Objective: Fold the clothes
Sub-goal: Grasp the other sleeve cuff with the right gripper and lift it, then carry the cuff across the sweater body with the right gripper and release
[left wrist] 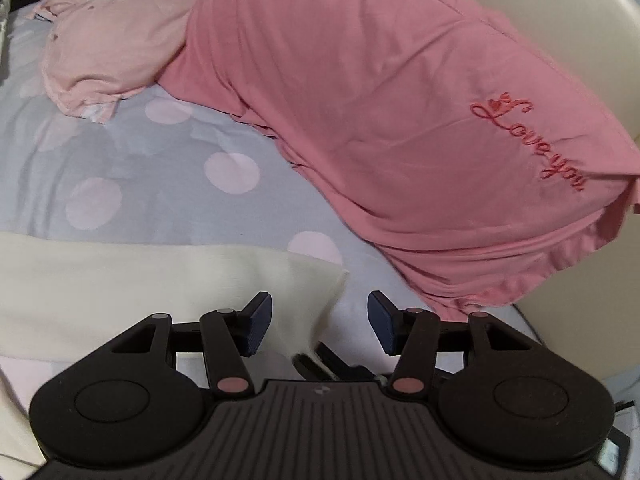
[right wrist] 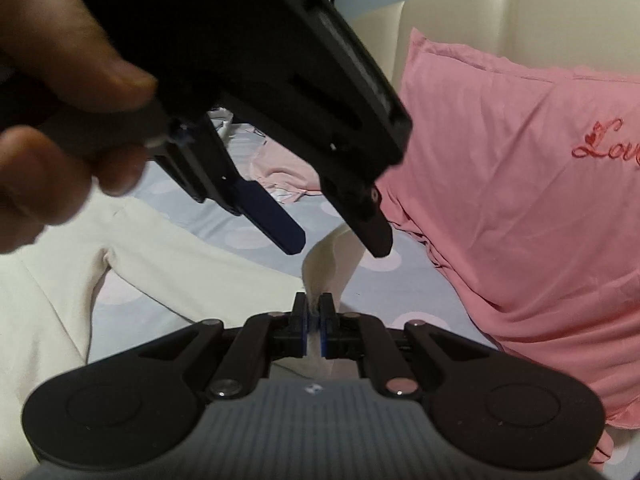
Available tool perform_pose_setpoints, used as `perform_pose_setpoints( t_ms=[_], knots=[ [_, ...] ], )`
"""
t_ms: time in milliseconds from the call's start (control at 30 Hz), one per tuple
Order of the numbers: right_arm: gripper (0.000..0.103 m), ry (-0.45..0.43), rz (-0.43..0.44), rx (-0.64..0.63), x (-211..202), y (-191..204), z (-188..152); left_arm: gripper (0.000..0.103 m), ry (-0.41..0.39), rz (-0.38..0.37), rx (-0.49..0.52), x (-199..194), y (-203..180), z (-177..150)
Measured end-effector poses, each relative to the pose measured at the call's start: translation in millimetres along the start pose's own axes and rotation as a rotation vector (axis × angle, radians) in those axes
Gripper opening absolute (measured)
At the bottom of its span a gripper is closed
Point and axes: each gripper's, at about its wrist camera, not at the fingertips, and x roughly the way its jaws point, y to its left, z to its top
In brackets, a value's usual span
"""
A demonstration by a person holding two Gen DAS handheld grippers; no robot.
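right gripper (right wrist: 316, 320) is clamped on a corner of the cream garment (right wrist: 168, 256) spread on the bed (left wrist: 132, 160), left gripper (left wrist: 319, 326) hangs just above with fingers apart, pink pillow (left wrist: 380, 120) at the bed's head edge

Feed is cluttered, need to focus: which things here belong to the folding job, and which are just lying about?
In the job:
cream garment
right hand-held gripper, shut on its corner
left hand-held gripper, open

Lying about:
pink "Love you" pillow
pale pink garment
polka-dot sheet
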Motion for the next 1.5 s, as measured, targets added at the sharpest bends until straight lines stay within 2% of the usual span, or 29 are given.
perform_pose_setpoints(
  t_ms=[67,100,133,167,200,333,467,700,833,1100,1400,1500],
  knots=[
    [0.007,-0.006,0.004,-0.011,-4,3,1,0.050,-0.013,0.026,0.016,-2,-1,0],
    [0.007,-0.009,0.006,-0.018,-5,5,2,0.044,-0.015,0.025,0.021,-4,0,-1],
    [0.007,-0.012,0.008,-0.027,-6,7,2,0.036,-0.017,0.022,0.025,-6,0,-2],
    [0.007,-0.014,0.009,-0.037,-8,10,3,0.010,-0.021,0.024,0.019,-8,1,-2],
    [0.007,-0.017,0.010,-0.048,-9,12,4,0.001,-0.026,0.028,0.012,-11,3,-3],
    [0.007,-0.033,0.017,-0.085,-16,22,9,0.001,-0.049,0.034,-0.029,-27,12,-8],
    [0.007,-0.061,0.035,-0.131,-27,35,18,0.001,-0.092,-0.003,-0.144,-58,31,-18],
    [0.007,-0.131,0.127,-0.276,-56,75,46,0.001,-0.209,-0.036,-0.298,-133,78,-48],
    [0.007,-0.167,0.201,-0.382,-68,112,64,0.001,-0.265,-0.013,-0.373,-174,108,-73],
    [0.007,-0.207,0.332,-0.539,-87,178,74,0.001,-0.372,0.044,-0.515,-243,151,-129],
    [0.007,-0.240,0.455,-0.662,-115,247,77,0.001,-0.458,0.114,-0.588,-304,179,-189],
    [0.006,-0.245,0.482,-0.697,-126,261,75,0.001,-0.472,0.144,-0.583,-318,181,-206]
  ],
)
